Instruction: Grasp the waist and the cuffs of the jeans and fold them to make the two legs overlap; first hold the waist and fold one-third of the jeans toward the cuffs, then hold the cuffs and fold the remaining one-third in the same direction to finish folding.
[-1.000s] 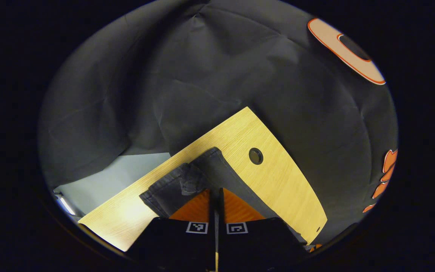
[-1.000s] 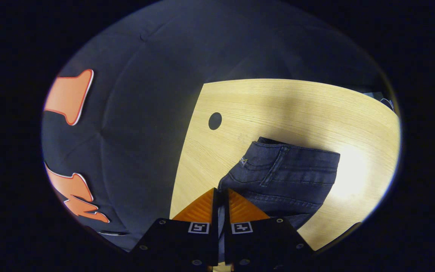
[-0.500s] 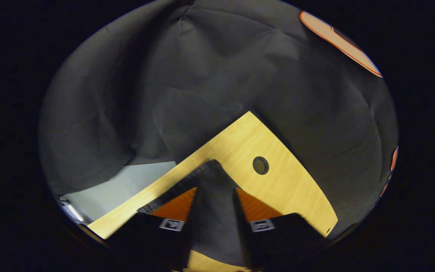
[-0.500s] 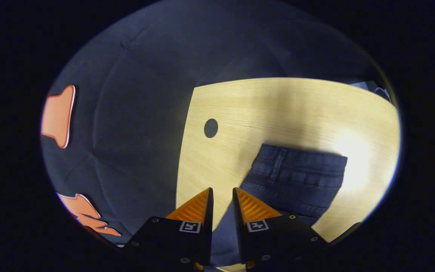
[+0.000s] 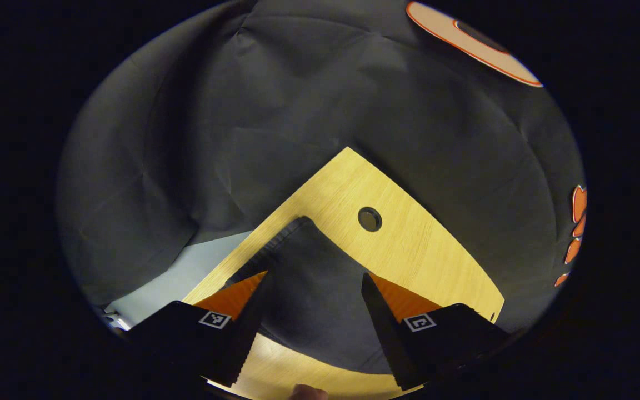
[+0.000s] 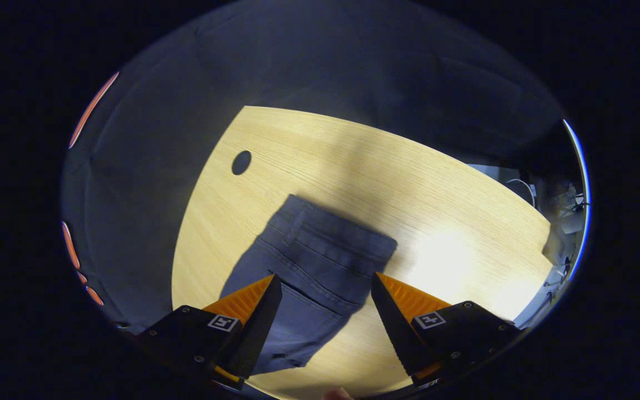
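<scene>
The dark jeans [image 6: 309, 272] lie folded flat on the wooden table [image 6: 409, 189], a compact rectangle with its seamed edge toward the table's middle. My right gripper [image 6: 323, 300] hovers above them, open, its fingers spread either side of the bundle with nothing between them. In the left gripper view the same jeans [image 5: 314, 278] look almost black, one corner pointing toward the table's far edge. My left gripper [image 5: 311, 303] is open too, fingers wide apart over the cloth and holding nothing.
A round cable hole [image 5: 369, 219] pierces the table [image 5: 420, 250] near the jeans' far corner, also visible as the hole [image 6: 241, 162]. Black cloth walls surround the table. Pale floor [image 5: 181, 272] shows past one edge; cables and clutter [image 6: 553, 194] sit beyond another. A fingertip [image 5: 308, 393] peeks in below.
Both grippers were shut on the jeans a second ago; both have opened wide, let the cloth go and pulled back above it. The jeans now lie flat.
</scene>
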The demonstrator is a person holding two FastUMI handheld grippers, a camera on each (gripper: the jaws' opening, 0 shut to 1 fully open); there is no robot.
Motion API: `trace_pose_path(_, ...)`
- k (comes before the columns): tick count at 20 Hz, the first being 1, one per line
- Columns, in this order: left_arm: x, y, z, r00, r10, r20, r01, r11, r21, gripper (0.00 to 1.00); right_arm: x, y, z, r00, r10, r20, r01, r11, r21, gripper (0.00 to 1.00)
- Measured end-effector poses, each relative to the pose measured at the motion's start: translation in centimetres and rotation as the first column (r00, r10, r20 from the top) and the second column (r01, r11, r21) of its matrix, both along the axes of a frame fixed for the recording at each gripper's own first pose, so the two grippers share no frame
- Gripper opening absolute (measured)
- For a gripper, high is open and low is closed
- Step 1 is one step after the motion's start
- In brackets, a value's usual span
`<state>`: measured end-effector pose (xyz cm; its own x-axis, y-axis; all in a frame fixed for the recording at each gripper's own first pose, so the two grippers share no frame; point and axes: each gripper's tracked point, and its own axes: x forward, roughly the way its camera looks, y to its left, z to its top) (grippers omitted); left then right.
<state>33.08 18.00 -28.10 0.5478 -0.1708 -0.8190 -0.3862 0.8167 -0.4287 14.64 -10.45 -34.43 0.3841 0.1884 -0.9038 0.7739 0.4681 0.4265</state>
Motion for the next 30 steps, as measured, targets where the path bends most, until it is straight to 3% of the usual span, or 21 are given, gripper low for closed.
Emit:
trace_pose_path(3,-1.7,-1.7,0.6,0.998,-0.056,-0.012,0.056,0.998,-0.019,0.97,0.2,0.5,-1.1,1.0,-0.016,0.003,0.016,0.999,0.035,0.99)
trace_pose_path(7,-5.3,-3.3,1.2,0.986,-0.164,-0.041,0.165,0.986,0.037,0.97,0.1,1.2,-3.2,1.0,-0.013,-0.02,0.014,0.999,0.038,0.99)
trace_pose_path(15,-10.2,-4.0,1.6,0.957,-0.282,-0.065,0.289,0.949,0.129,0.97,0.5,1.9,-5.0,0.999,0.026,-0.04,-0.026,1.0,0.004,0.95)
trace_pose_path(20,-12.3,-5.3,0.5,0.954,-0.291,-0.075,0.299,0.946,0.122,0.97,2.0,2.3,-5.1,1.0,0.016,0.013,-0.016,1.0,-0.026,0.38)
trace_pose_path(22,-13.7,-5.8,0.5,0.951,-0.303,-0.064,0.309,0.942,0.128,0.97,2.3,2.3,-4.0,0.998,0.011,0.055,-0.008,0.999,-0.047,0.23)
trace_pose_path(23,-14.4,-6.2,0.4,0.947,-0.316,-0.06,0.321,0.938,0.131,0.93,2.4,2.0,-2.7,0.997,0.002,0.083,0.002,0.999,-0.05,0.22)
trace_pose_path(24,-14.9,-6.4,0.2,0.946,-0.32,-0.06,0.325,0.935,0.14,0.97,2.8,2.4,-1.5,0.992,0.002,0.124,0.001,1.0,-0.023,0.23)
trace_pose_path(25,-15.2,-6.6,0.2,0.942,-0.331,-0.057,0.335,0.931,0.142,0.97,3.2,2.1,-0.6,0.988,-0.026,0.155,0.029,0.999,-0.017,0.23)
trace_pose_path(30,-15.7,-6.6,0.0,0.942,-0.335,-0.032,0.336,0.933,0.126,0.97,5.0,4.2,4.9,0.945,-0.025,0.325,0.009,0.999,0.051,0.22)
